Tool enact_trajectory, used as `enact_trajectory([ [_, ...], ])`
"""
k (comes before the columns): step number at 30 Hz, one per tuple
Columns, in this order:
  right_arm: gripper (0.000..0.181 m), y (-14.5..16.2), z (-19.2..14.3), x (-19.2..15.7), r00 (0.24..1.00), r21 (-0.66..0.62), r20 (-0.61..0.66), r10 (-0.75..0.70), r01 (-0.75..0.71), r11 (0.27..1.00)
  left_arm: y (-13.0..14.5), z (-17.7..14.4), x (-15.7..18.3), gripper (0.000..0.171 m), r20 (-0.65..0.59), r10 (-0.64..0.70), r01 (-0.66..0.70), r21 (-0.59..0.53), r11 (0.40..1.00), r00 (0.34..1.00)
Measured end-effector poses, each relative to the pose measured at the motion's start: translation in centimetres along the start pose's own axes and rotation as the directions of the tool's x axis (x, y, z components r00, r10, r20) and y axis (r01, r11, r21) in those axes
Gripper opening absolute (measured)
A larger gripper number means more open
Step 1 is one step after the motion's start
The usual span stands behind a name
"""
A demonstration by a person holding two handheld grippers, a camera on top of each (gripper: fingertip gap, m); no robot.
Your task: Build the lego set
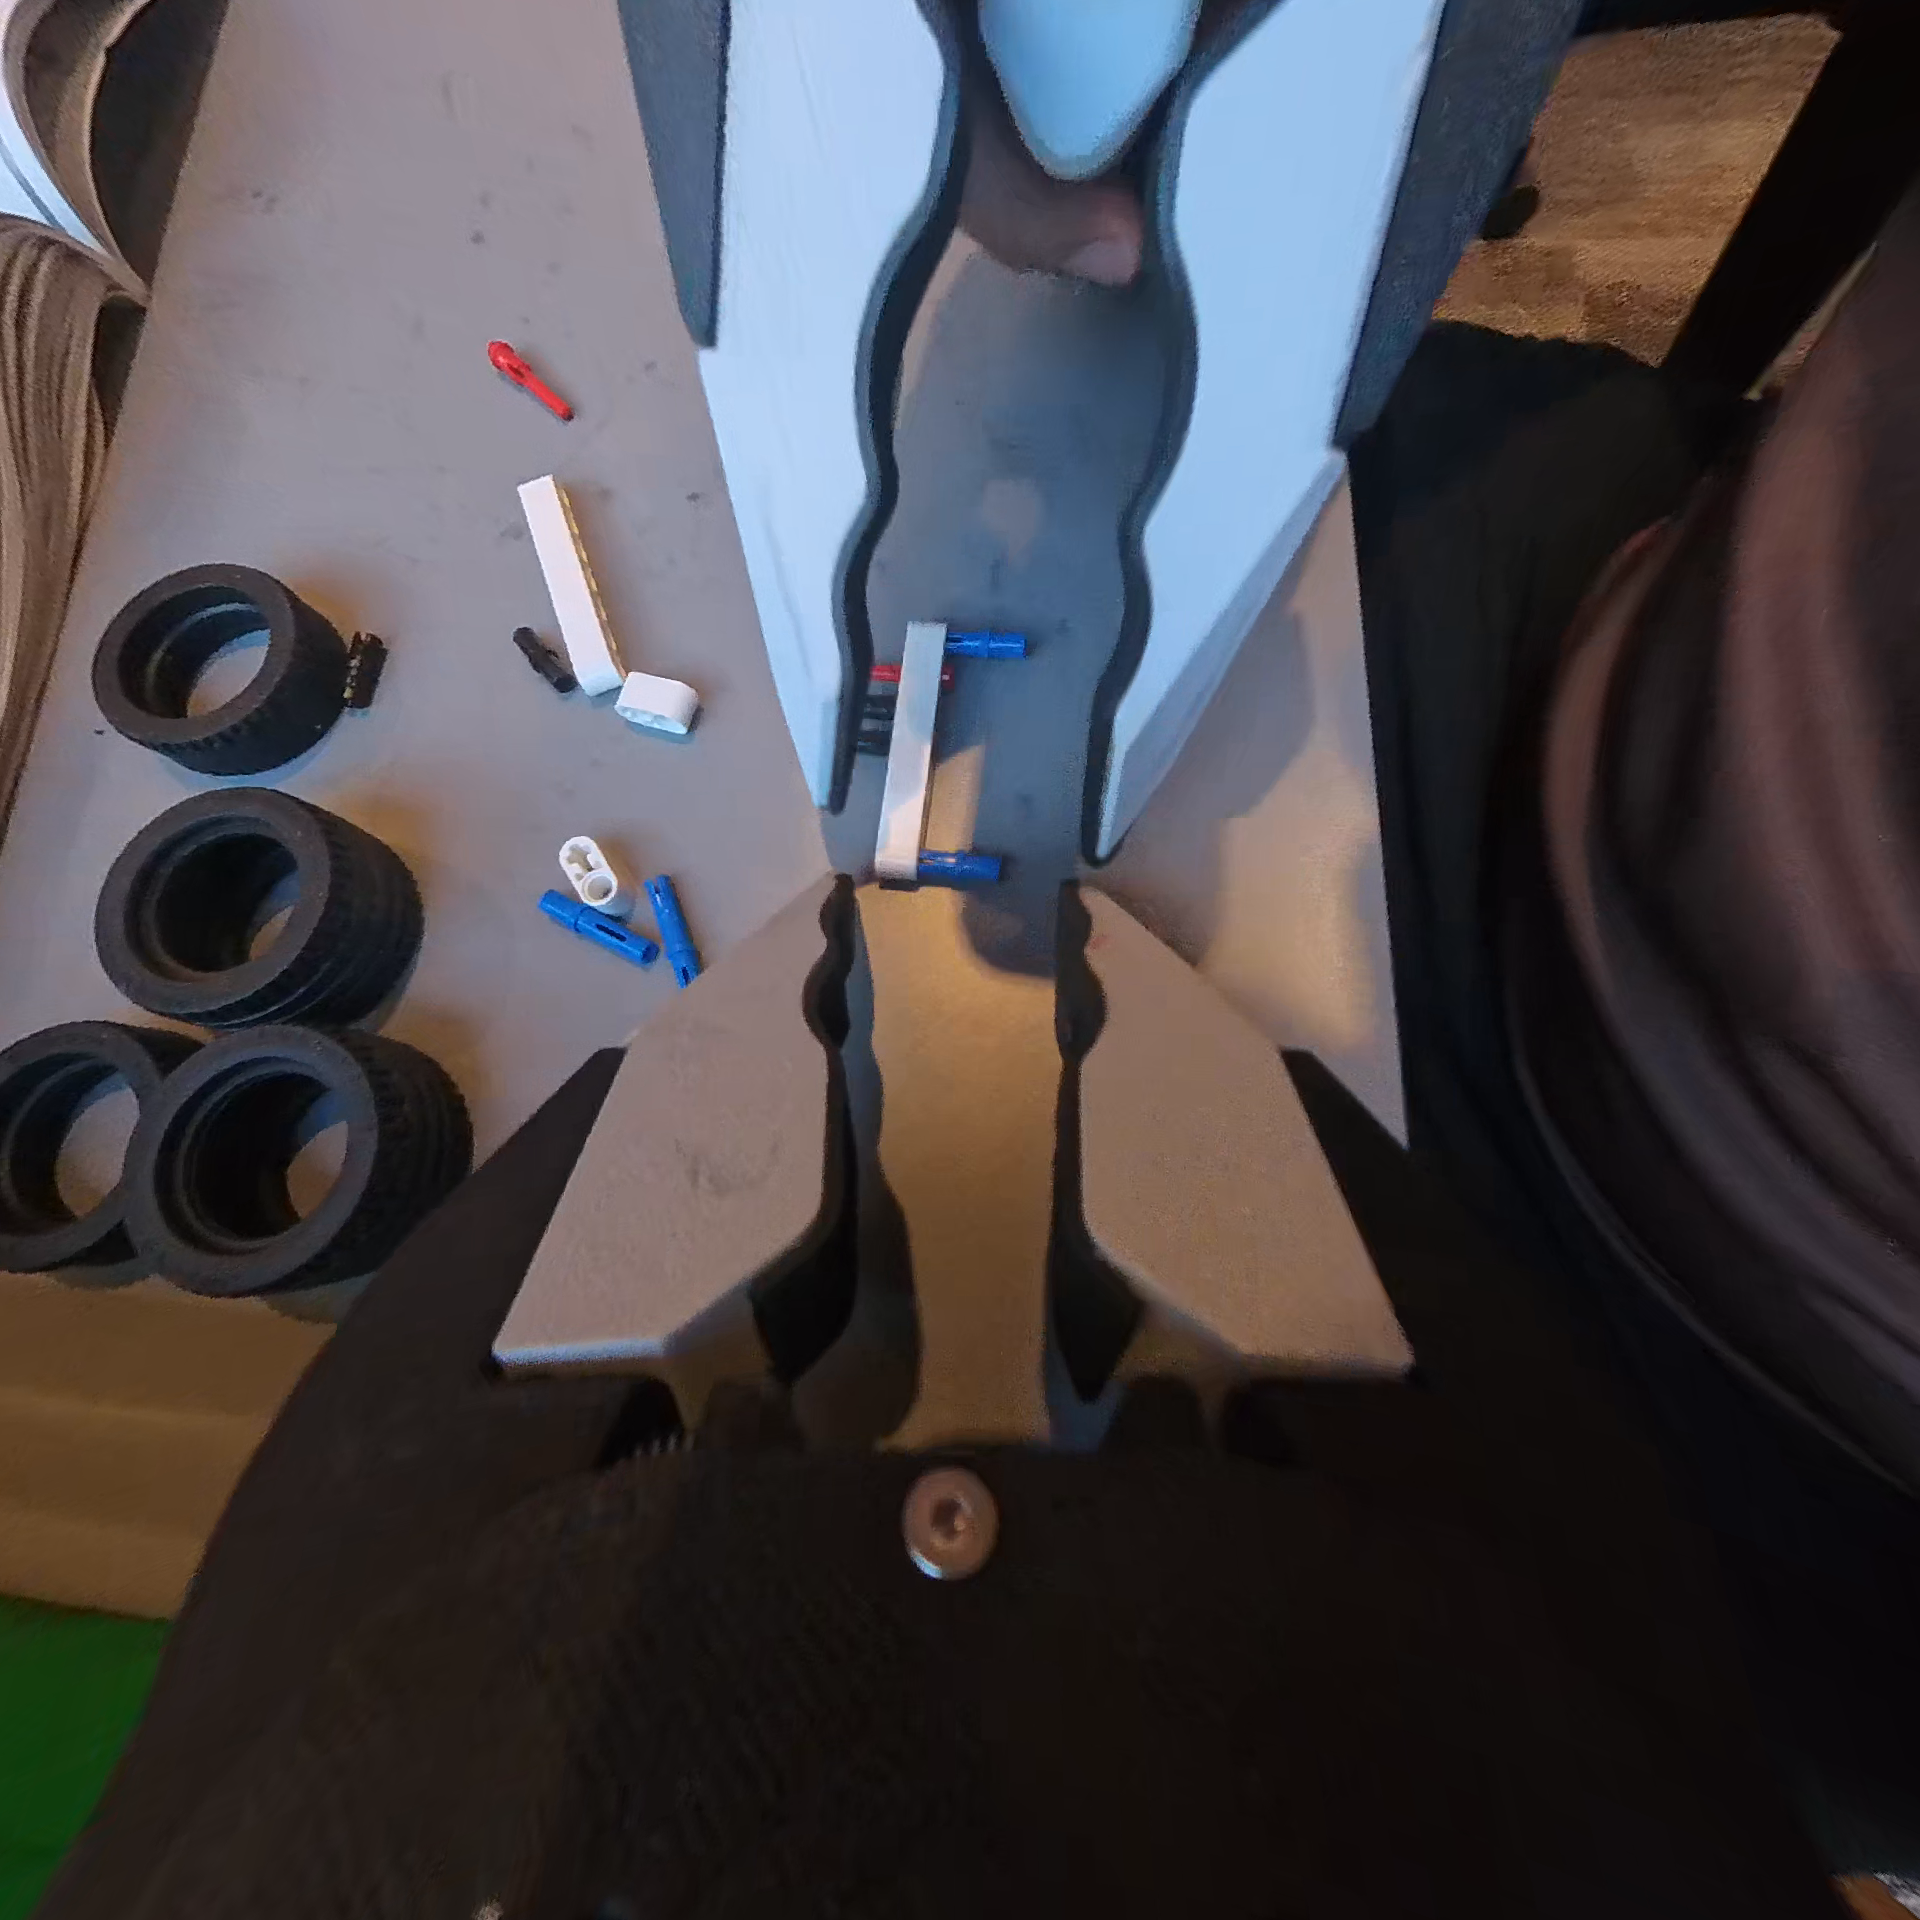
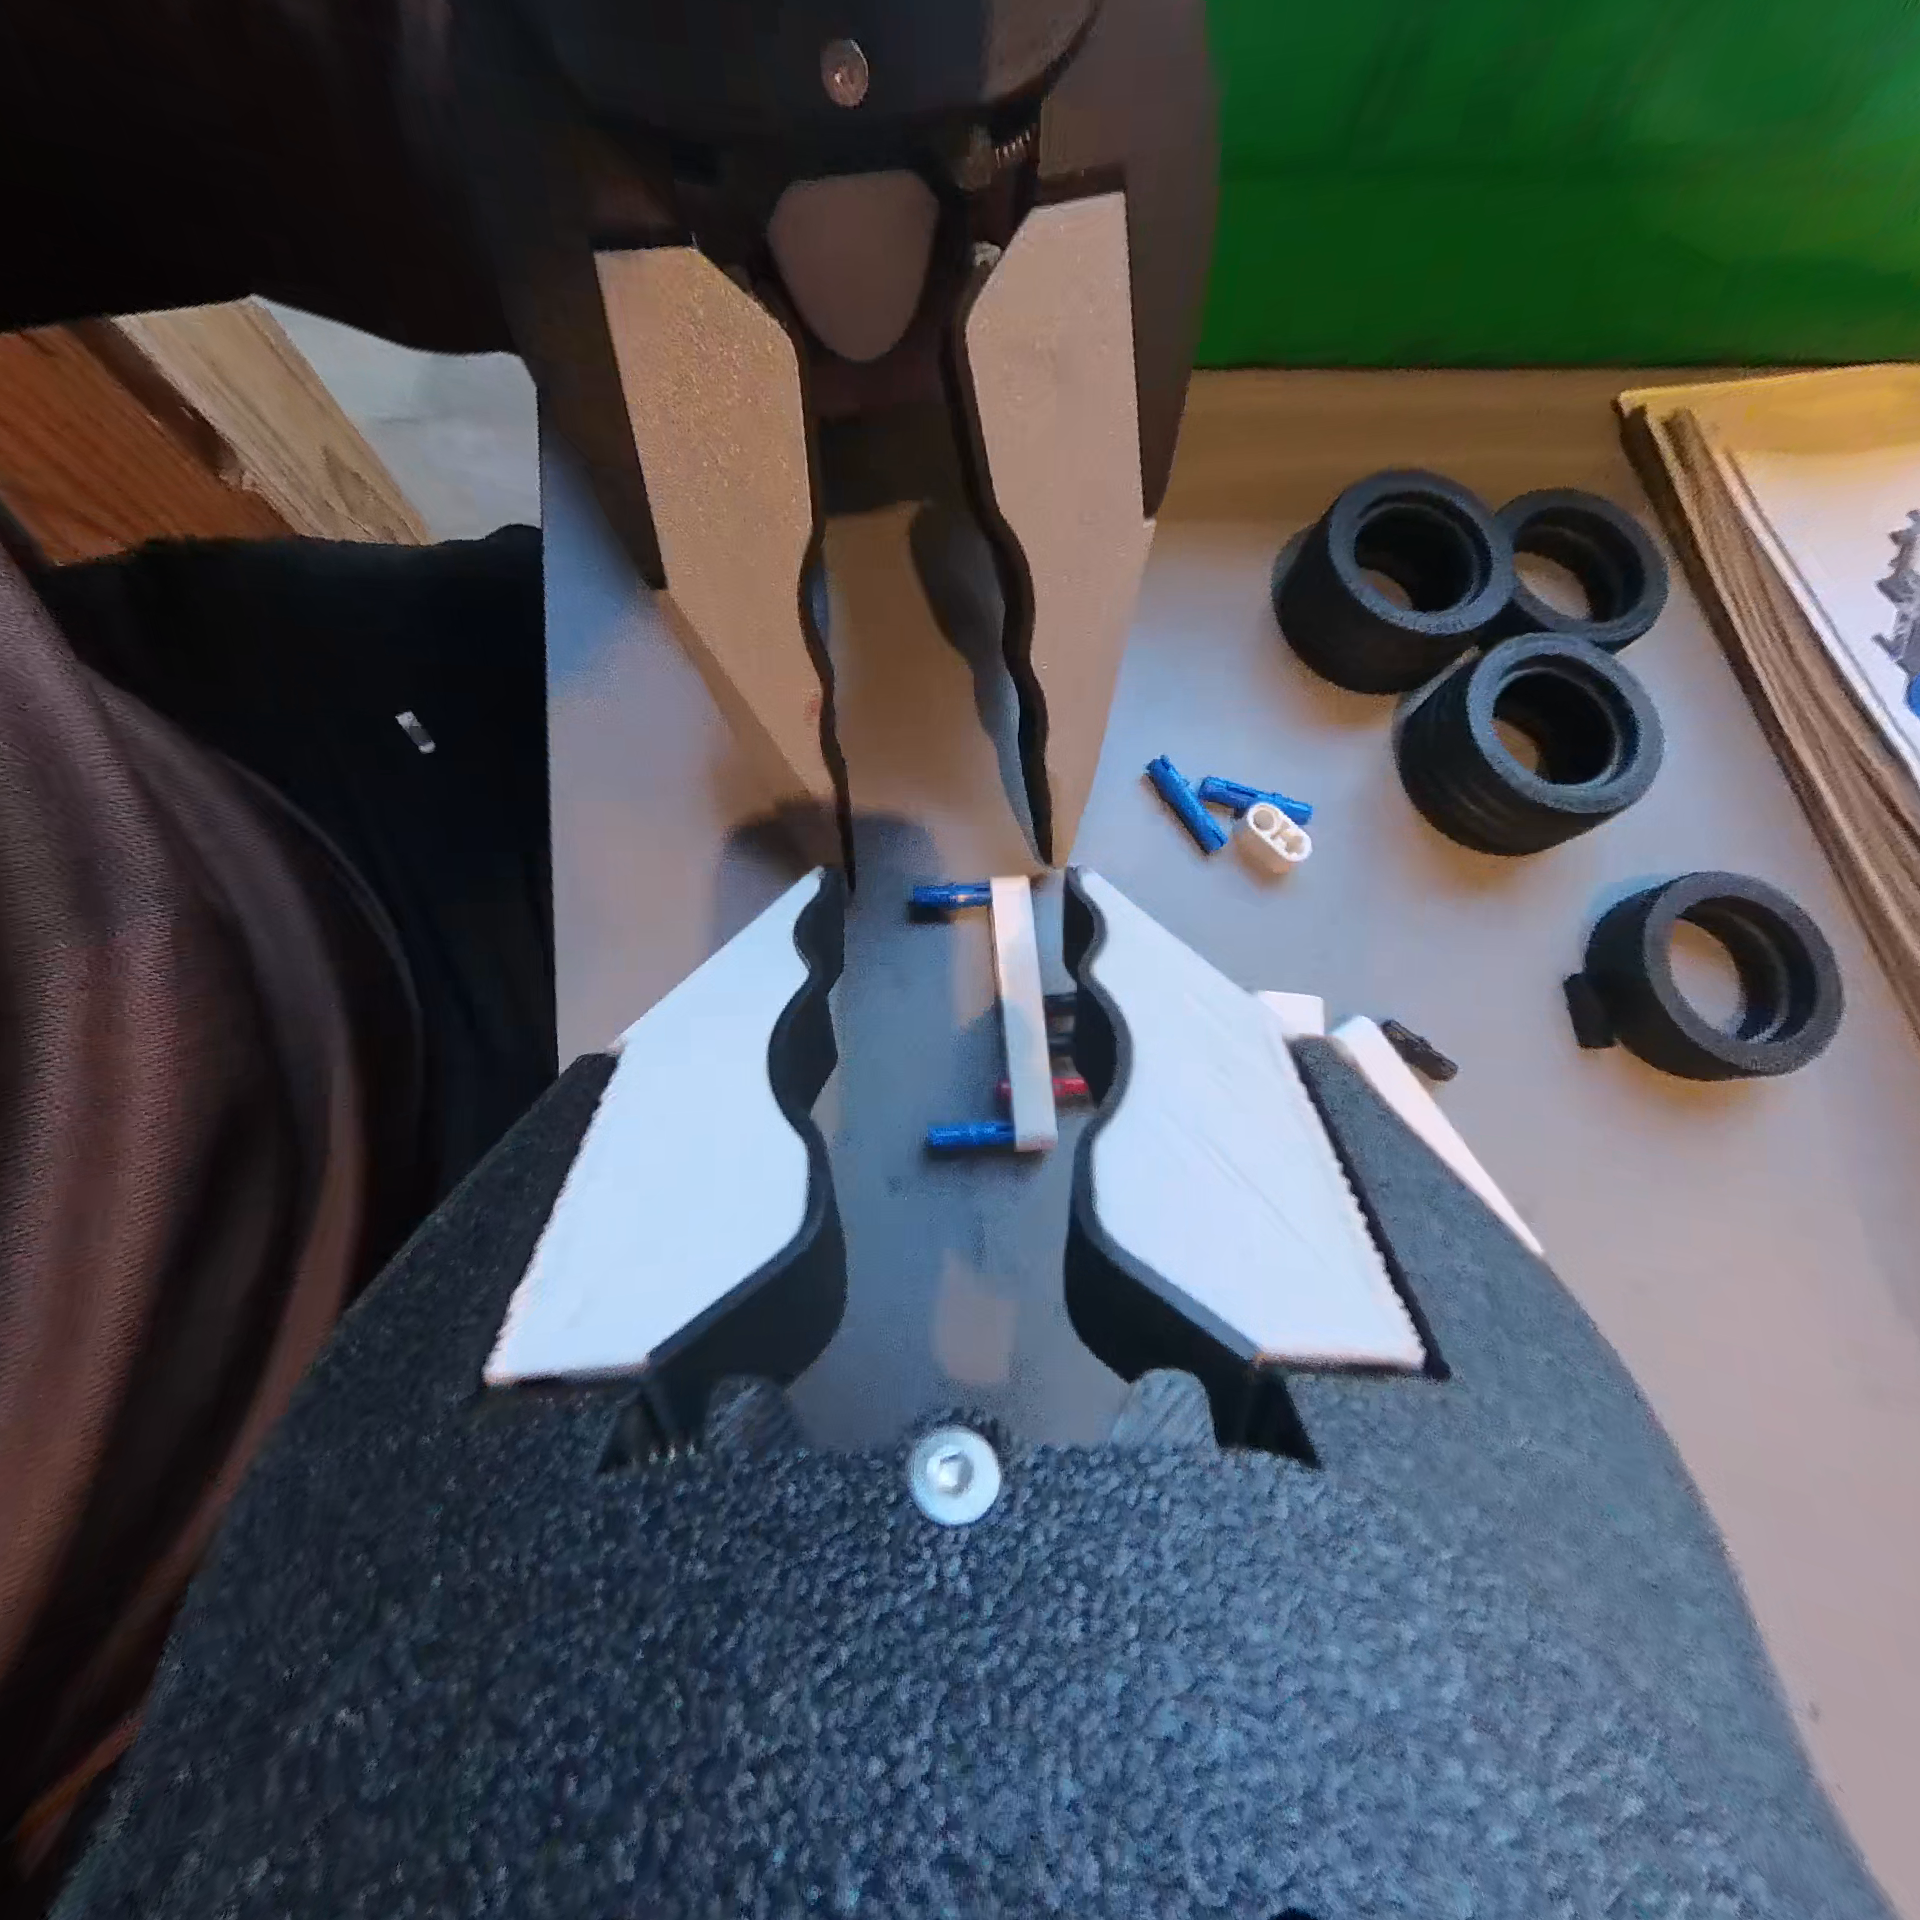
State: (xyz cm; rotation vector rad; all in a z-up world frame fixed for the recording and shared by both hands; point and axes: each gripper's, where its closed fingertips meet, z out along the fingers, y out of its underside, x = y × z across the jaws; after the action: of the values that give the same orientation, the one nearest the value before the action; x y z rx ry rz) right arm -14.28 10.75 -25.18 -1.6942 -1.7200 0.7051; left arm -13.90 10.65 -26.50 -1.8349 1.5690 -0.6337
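- Beam [image 1: 912, 756] (white, two blue pins [image 1: 982, 644] sticking out one side, red and black pins on the other) lies on the grey table [image 1: 312, 312], between the fingers of the right gripper [image 2: 951, 883].
- Right gripper: released, jaws spread either side of the beam. One finger sits just beside the red/black pin side; can't tell if it touches.
- Left gripper [image 1: 951, 883]: released too, holding nothing, tips just short of the beam's near end, facing the right gripper tip to tip.
- Likely step: grab the beam subassembly for the next join.
- Do it well: close the right jaws on the beam's flat faces, not the pin ends, else the pins push in or the beam twists.
- Centre first; the beam sits off to one finger, so closing now would drag it sideways.
- Left gripper can brace the near end while the right closes.
- Spares well clear off to the side: white beam [image 1: 566, 582], small white connector [image 1: 657, 707], loose blue pins [image 1: 623, 925], red pin [image 1: 528, 379], four tyres [image 1: 260, 914].
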Motion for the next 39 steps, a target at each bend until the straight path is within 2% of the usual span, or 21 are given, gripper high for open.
enact_trajectory([
  [2,0.037,0.2,0.5,-0.3,1.0,-0.024,0.01,0.009,-0.009,1.0,0.0,0.0,0.1,0.032,-0.019,-0.006,0.006,-0.001,1.0,1.0],
  [5,0.038,0.4,0.4,0.2,0.999,-0.034,-0.013,0.032,-0.032,0.999,0.1,0.0,0.2,0.027,-0.038,-0.027,0.026,-0.006,1.0,0.999],
  [11,0.03,1.4,0.6,0.0,1.0,-0.091,-0.009,0.017,-0.018,0.996,0.1,0.1,0.2,0.028,-0.059,-0.041,0.04,-0.007,0.999,0.997],
  [18,0.027,1.3,0.8,-0.2,0.999,-0.047,0.026,0.028,-0.027,0.999,0.1,0.1,0.3,0.018,-0.058,-0.025,0.025,-0.007,1.0,0.998],
  [35,0.023,1.3,0.9,-0.3,0.995,-0.027,0.09,0.042,-0.04,0.999,0.0,0.3,0.2,0.017,-0.048,-0.013,0.012,-0.011,1.0,0.999],
  [36,0.022,1.3,0.9,-0.3,0.996,-0.026,0.083,0.034,-0.032,0.999,0.0,0.3,-0.1,0.009,-0.025,-0.016,0.015,-0.014,1.0,1.0],
  [39,0.021,1.3,0.9,-0.3,0.997,-0.027,0.08,0.019,-0.017,0.999,0.0,0.3,-0.1,0.008,-0.019,-0.008,0.007,-0.016,1.0,1.0],
])
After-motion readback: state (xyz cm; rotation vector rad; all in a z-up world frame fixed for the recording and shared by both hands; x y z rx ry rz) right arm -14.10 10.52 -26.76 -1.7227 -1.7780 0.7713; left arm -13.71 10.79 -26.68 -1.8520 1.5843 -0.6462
